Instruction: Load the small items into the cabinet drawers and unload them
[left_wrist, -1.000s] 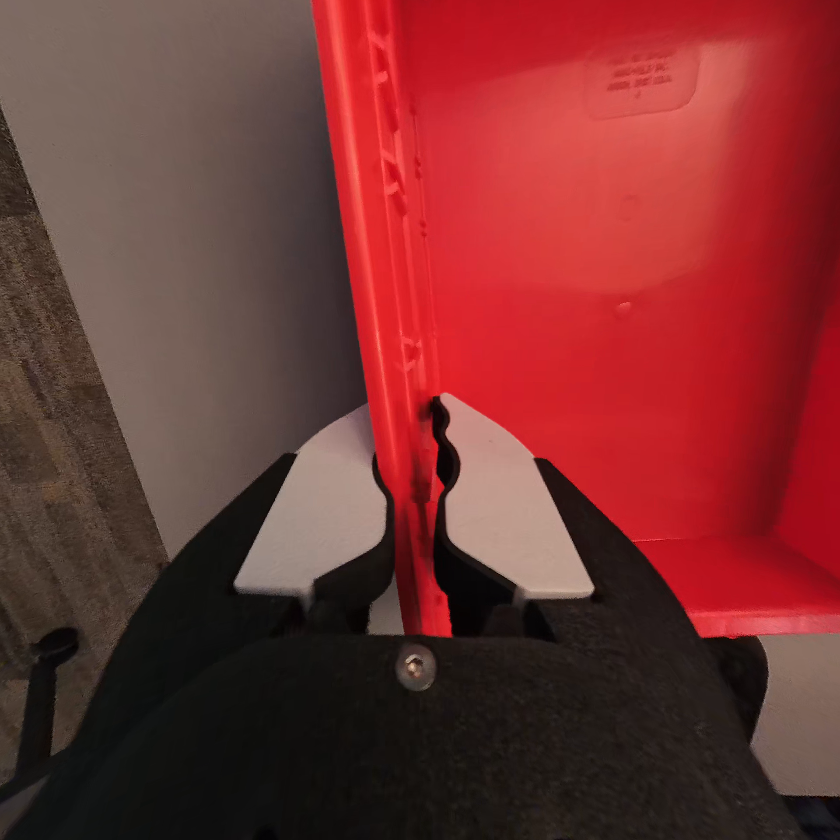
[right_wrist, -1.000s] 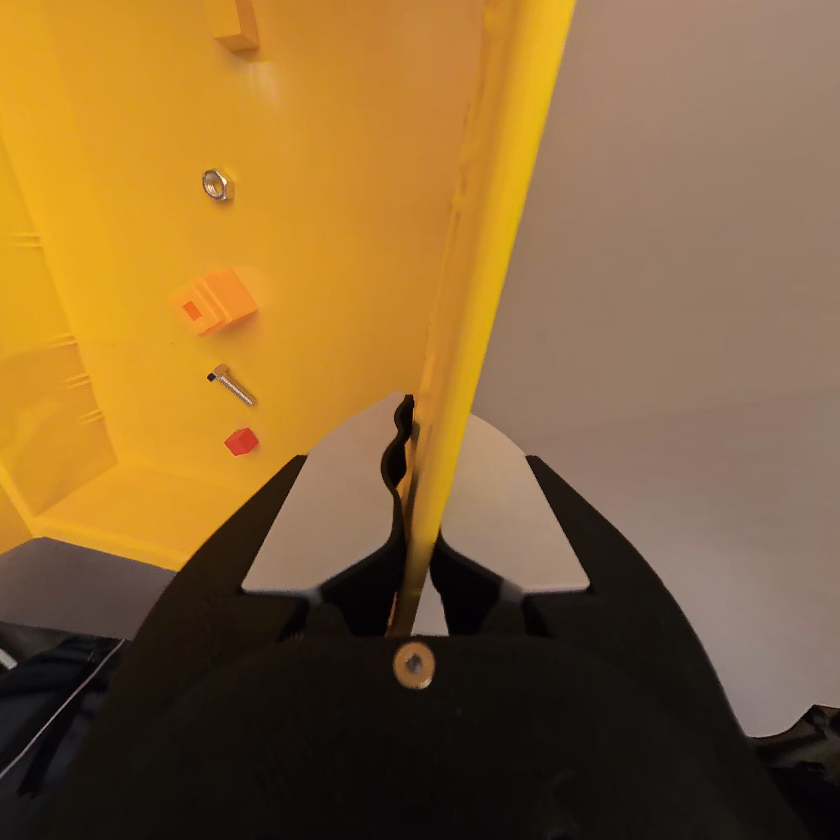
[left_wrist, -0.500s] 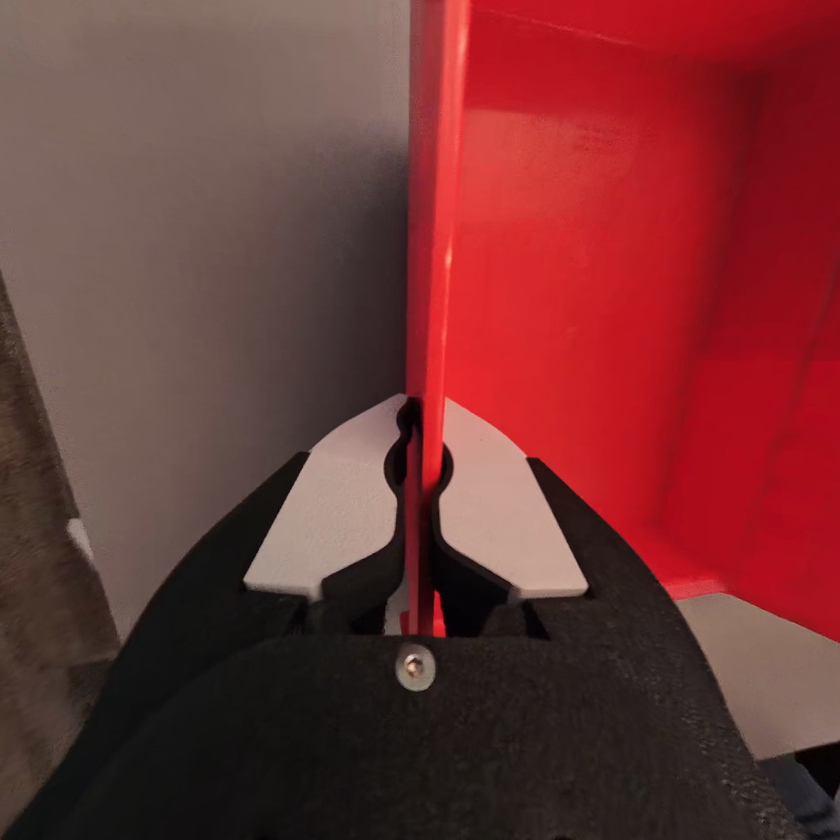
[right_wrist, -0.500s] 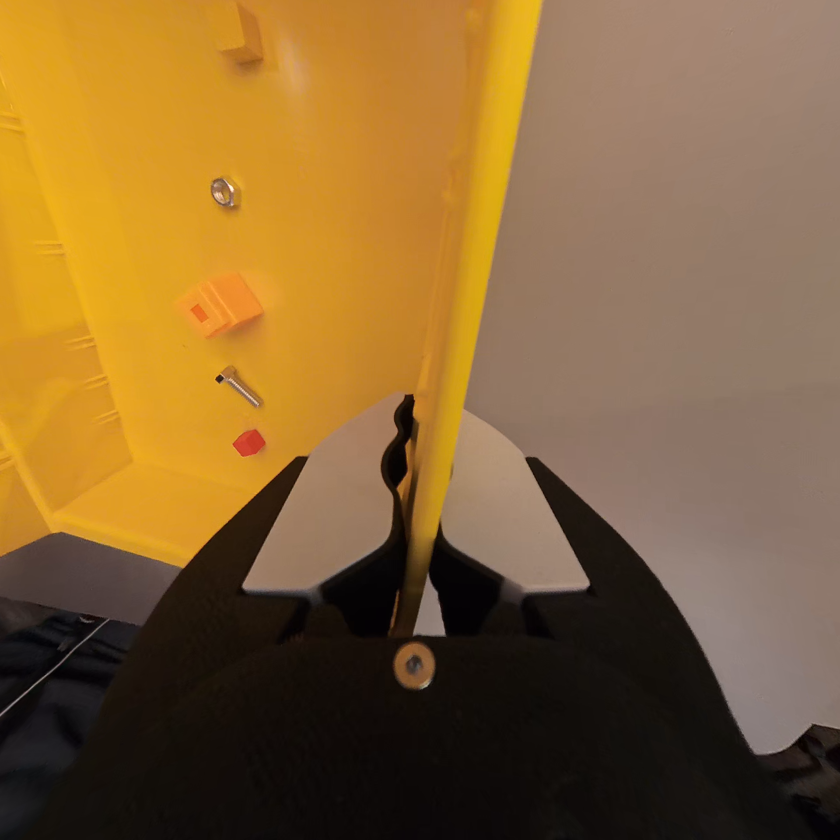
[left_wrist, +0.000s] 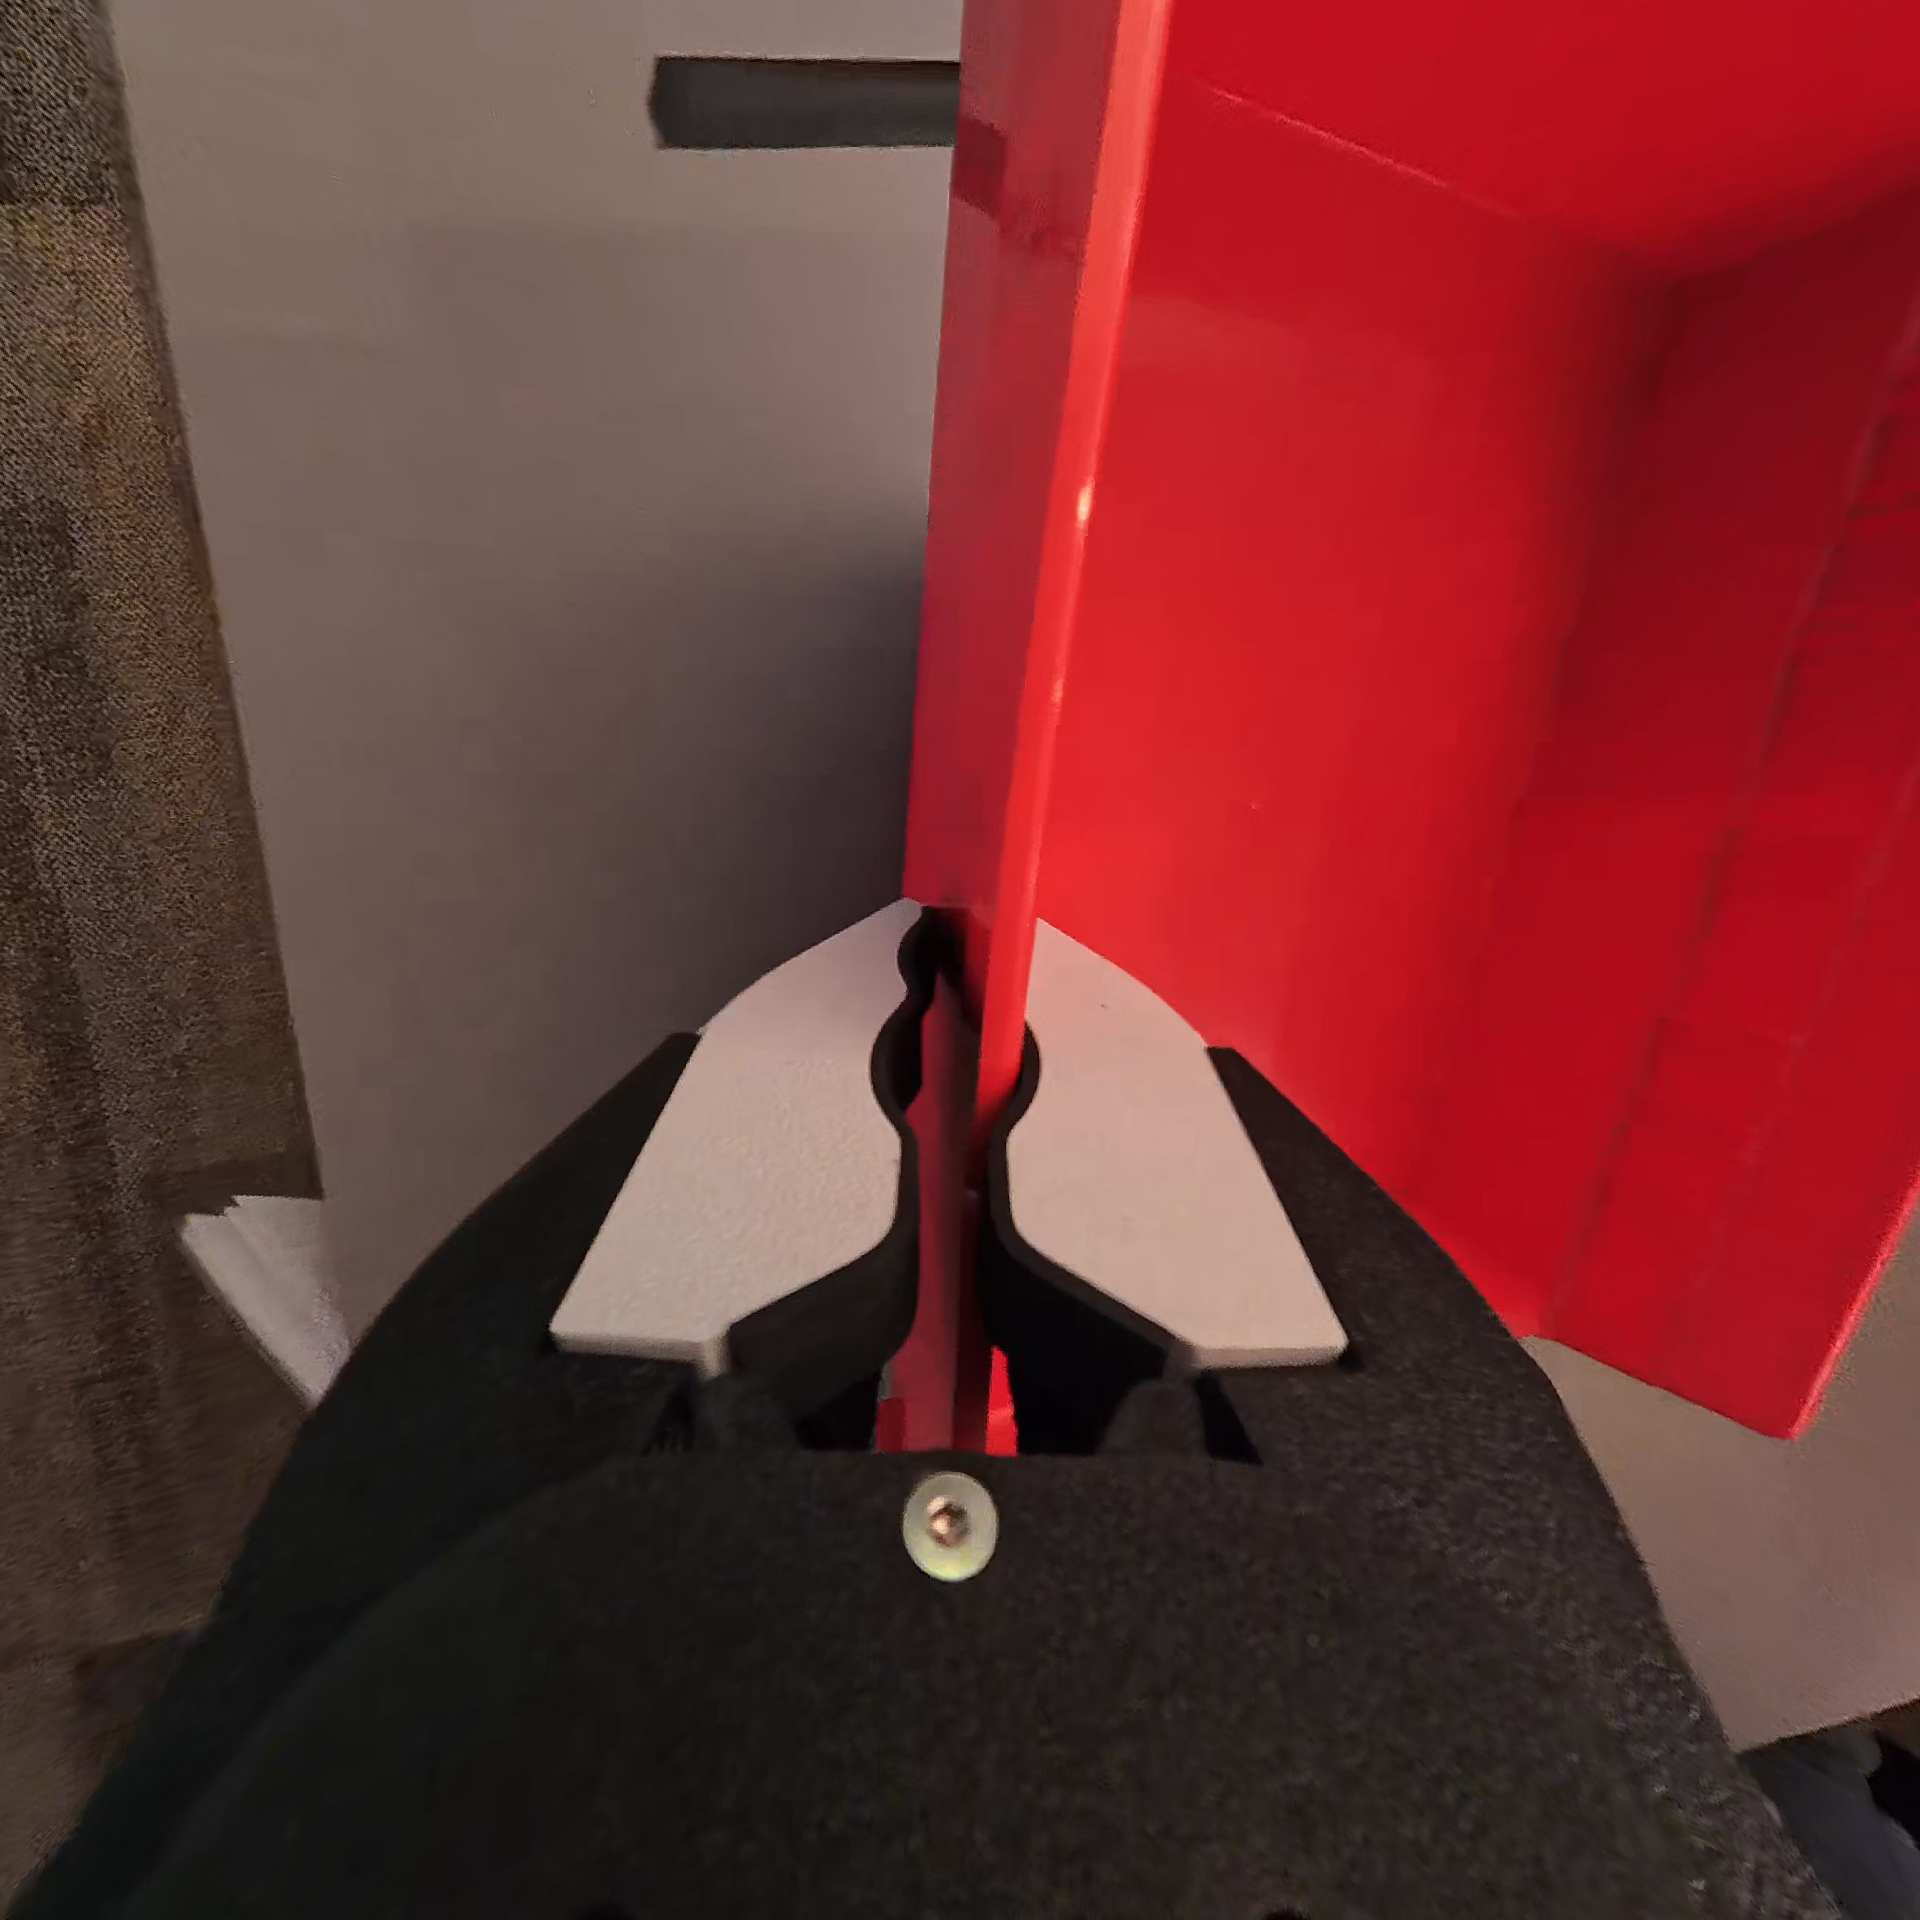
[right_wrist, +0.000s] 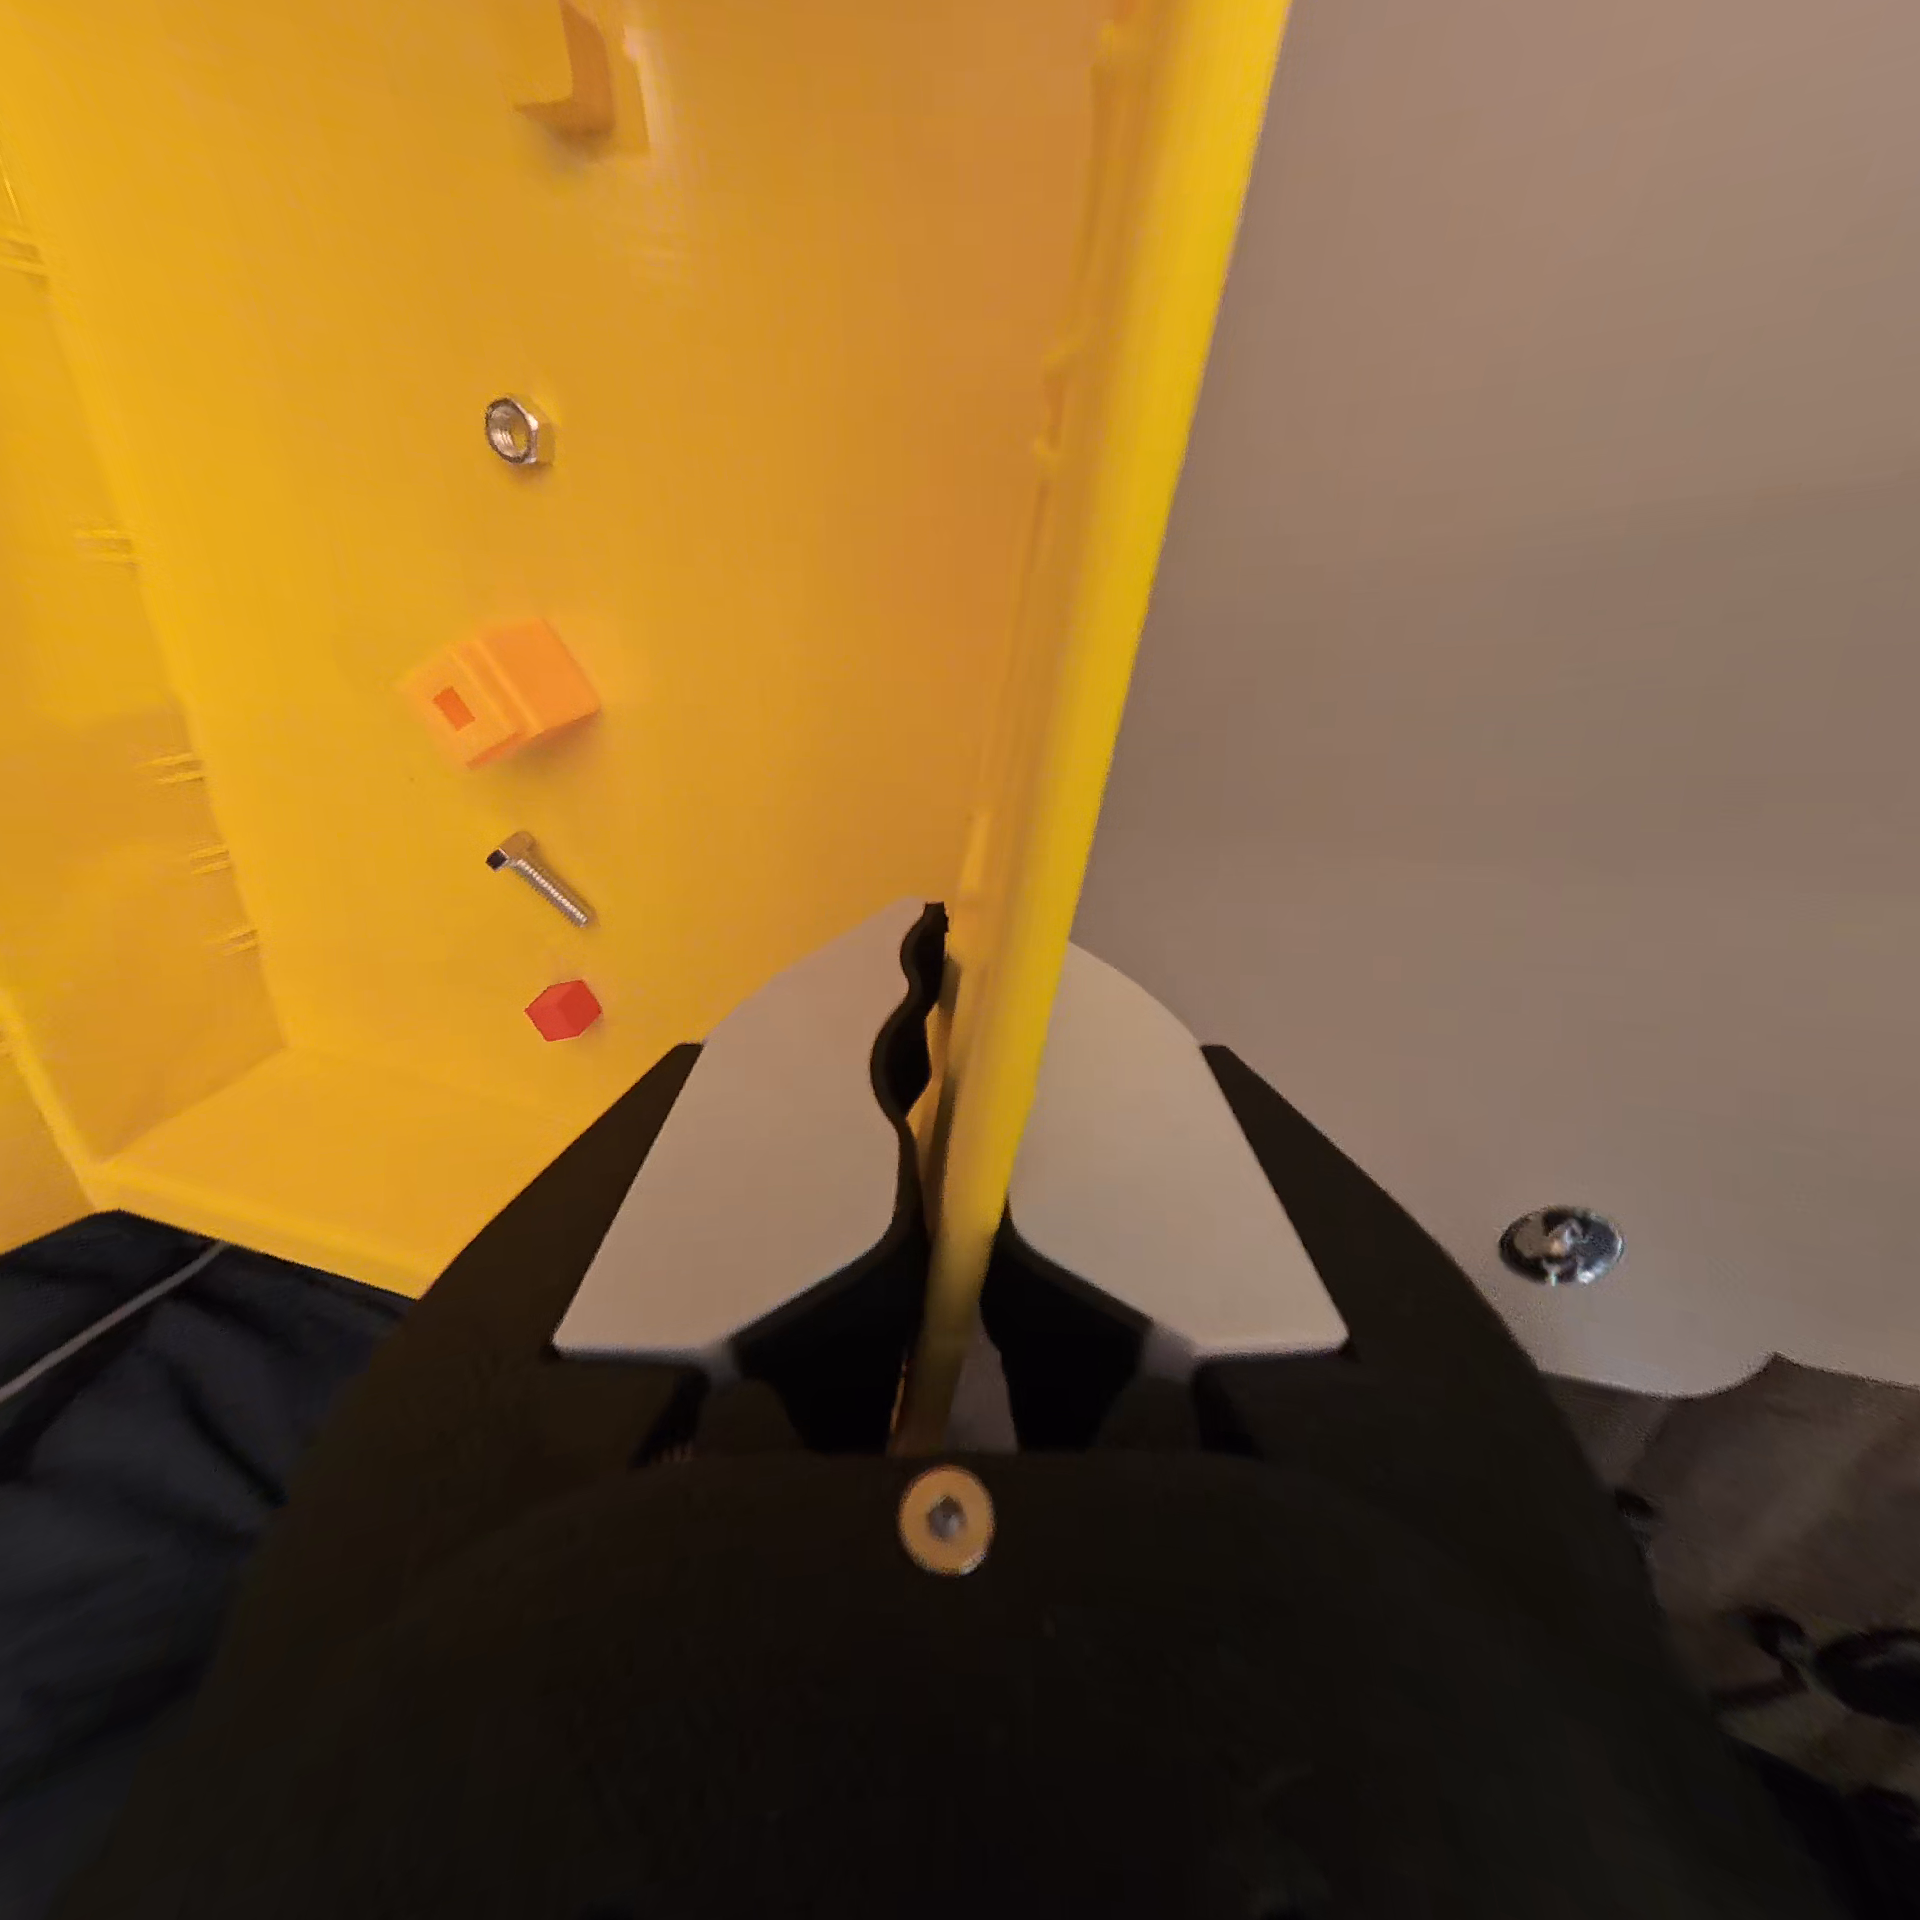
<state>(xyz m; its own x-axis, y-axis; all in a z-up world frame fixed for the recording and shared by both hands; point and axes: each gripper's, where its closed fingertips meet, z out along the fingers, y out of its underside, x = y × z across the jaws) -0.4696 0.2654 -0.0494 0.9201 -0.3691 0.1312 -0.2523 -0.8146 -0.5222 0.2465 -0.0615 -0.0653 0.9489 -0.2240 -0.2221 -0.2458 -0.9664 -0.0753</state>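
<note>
In the left wrist view my left gripper (left_wrist: 961, 997) is shut on the left side wall of a red drawer (left_wrist: 1403, 727), held above the white table (left_wrist: 571, 520). The part of its inside that shows holds nothing. In the right wrist view my right gripper (right_wrist: 971, 997) is shut on the right side wall of a yellow drawer (right_wrist: 831, 520). Inside it lie a steel nut (right_wrist: 516, 429), an orange block (right_wrist: 501, 691), a small bolt (right_wrist: 540, 878) and a small red cube (right_wrist: 562, 1009).
A dark bar (left_wrist: 805, 104) shows on the table beyond the red drawer. Brown carpet (left_wrist: 94, 727) lies left of the table edge. A metal fitting (right_wrist: 1561, 1244) sits in the table near its front edge. Dark cloth (right_wrist: 125, 1403) lies below the yellow drawer. About 80 cm separates my left fingertips from my right.
My left gripper closed on the red drawer's side wall, then the drawer tilted and rose off the table. The yellow drawer shifted a little in the right wrist view, with the grip unchanged.
</note>
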